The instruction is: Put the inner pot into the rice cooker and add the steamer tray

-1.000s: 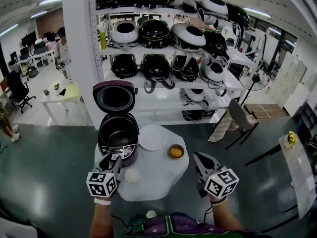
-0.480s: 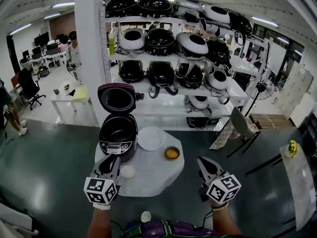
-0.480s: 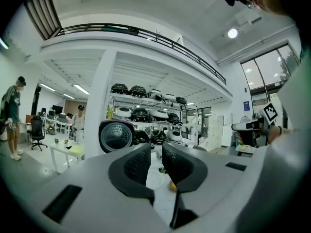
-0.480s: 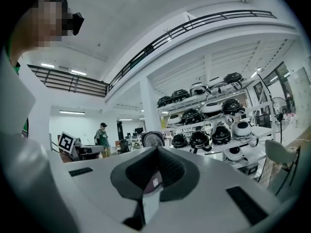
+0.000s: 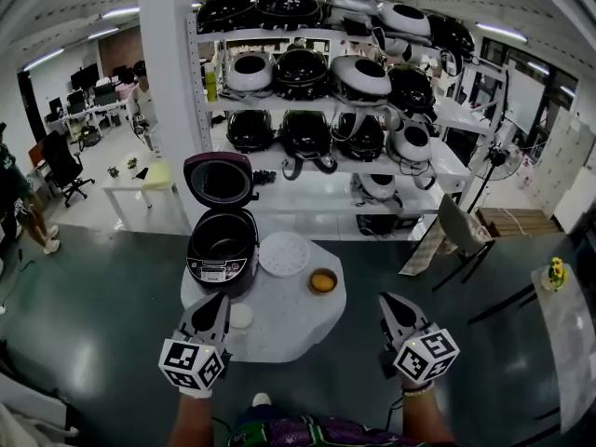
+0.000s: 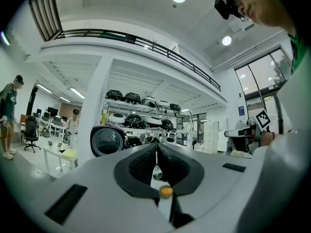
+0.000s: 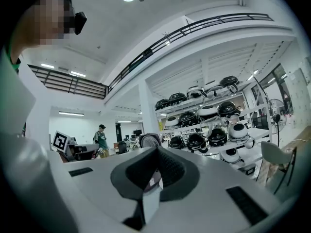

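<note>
White plastic steamer tray (image 5: 284,254) lies flat on the round table (image 5: 298,329), just right of the rice cooker (image 5: 222,261) and not in it yet. The cooker's lid (image 5: 220,181) stands open, and the inner pot (image 5: 223,244) looks already seated, with grey metal showing in the well. My left gripper (image 6: 156,149) has just been closing; its pads now meet with nothing between them. My right gripper (image 7: 156,154) is clenched and empty too. Both hang at the near edge of the table, short of the tray. Risks as I judge them: the tray is thin and lies flat, so a pinch on its rim could slip or tip it, and it could land crooked on the pot. The small bowl (image 5: 323,280) with the orange contents sits right beside the tray, so a wide reach could knock it. The raised lid is also in the way of a high approach. Against the earlier frame, both grippers have pulled back towards me, and the left one has come off the cooker's front.
</note>
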